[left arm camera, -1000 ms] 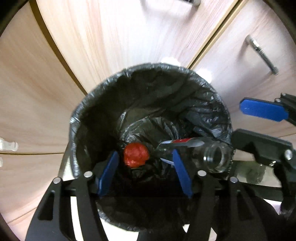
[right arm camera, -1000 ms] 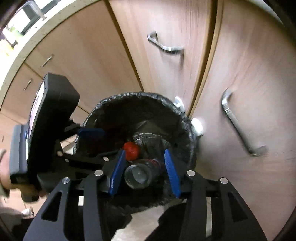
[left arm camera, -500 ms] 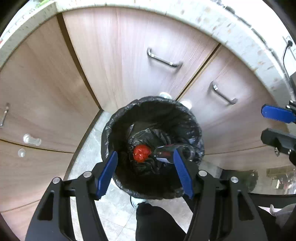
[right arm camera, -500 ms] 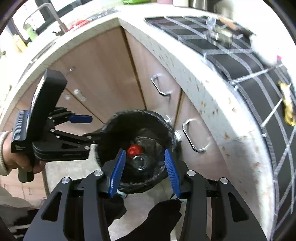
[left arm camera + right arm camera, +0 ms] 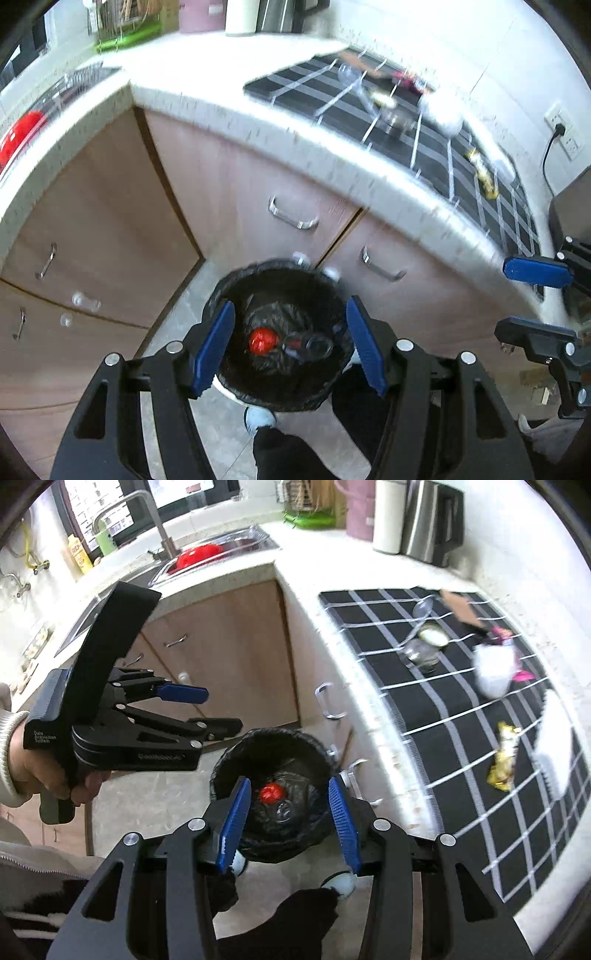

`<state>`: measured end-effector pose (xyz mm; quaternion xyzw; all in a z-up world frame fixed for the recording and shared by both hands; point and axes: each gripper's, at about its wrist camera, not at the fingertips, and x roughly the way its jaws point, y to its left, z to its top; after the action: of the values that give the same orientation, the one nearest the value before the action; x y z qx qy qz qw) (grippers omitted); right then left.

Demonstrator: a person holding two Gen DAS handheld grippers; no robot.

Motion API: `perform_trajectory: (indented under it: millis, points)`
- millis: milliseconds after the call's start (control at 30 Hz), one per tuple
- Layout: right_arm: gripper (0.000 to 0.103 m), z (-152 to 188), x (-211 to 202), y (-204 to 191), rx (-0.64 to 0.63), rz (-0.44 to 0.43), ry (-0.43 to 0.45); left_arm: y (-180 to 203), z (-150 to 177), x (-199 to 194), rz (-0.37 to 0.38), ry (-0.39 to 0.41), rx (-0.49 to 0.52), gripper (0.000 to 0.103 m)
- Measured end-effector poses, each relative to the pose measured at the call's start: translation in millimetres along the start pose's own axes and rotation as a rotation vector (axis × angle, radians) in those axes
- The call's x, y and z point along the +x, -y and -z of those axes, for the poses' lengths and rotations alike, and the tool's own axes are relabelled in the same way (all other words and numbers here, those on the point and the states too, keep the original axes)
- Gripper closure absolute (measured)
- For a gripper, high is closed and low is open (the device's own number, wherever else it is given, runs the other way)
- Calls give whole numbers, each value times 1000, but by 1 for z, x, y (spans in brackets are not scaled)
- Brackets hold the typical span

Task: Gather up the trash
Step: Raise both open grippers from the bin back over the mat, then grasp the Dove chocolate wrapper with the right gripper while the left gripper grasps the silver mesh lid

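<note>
A black-lined trash bin point(image 5: 221, 295) point(image 5: 229, 753) stands on the floor by the cabinets. Inside lie a red crumpled ball point(image 5: 262, 340) point(image 5: 270, 792) and a clear plastic bottle point(image 5: 314, 345) point(image 5: 283, 809). My left gripper point(image 5: 290, 347) is open and empty, high above the bin; it also shows in the right wrist view point(image 5: 218, 709). My right gripper point(image 5: 290, 823) is open and empty above the bin; it also shows in the left wrist view point(image 5: 532, 299). On the black checked mat point(image 5: 424, 701) lie a yellow wrapper point(image 5: 503, 757), a white crumpled piece point(image 5: 493, 668), a clear cup point(image 5: 421, 651) and a lid point(image 5: 434, 634).
Wooden cabinet doors with metal handles point(image 5: 291, 218) stand behind the bin. The speckled counter point(image 5: 221, 107) wraps round the corner. A sink point(image 5: 207, 557) holds a red bowl. A kettle point(image 5: 428, 520) and jars stand at the back. A person's legs and shoes point(image 5: 258, 417) are below.
Both grippers have risen well away from the bin, which now looks much smaller. The counter and mat have come into view. The bottle and red ball stay in the bin.
</note>
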<state>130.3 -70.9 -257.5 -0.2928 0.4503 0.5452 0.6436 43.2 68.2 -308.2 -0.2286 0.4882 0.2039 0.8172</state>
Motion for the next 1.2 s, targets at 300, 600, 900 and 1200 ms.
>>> perform_trajectory:
  millis: [300,600,900,1200]
  points:
    - [61,-3,-32,61,85,114,51,40,-43,-14,11,87,54,41]
    - [61,-5,-41,121,183,173,74,78,-80,-6,31,132,98,41]
    - [61,-4,-23,162,211,166,28,109,-116,24,31,137,126,41]
    - [60,-12,7,185,266,104,-6,125,-147,56,-2,143,108,41]
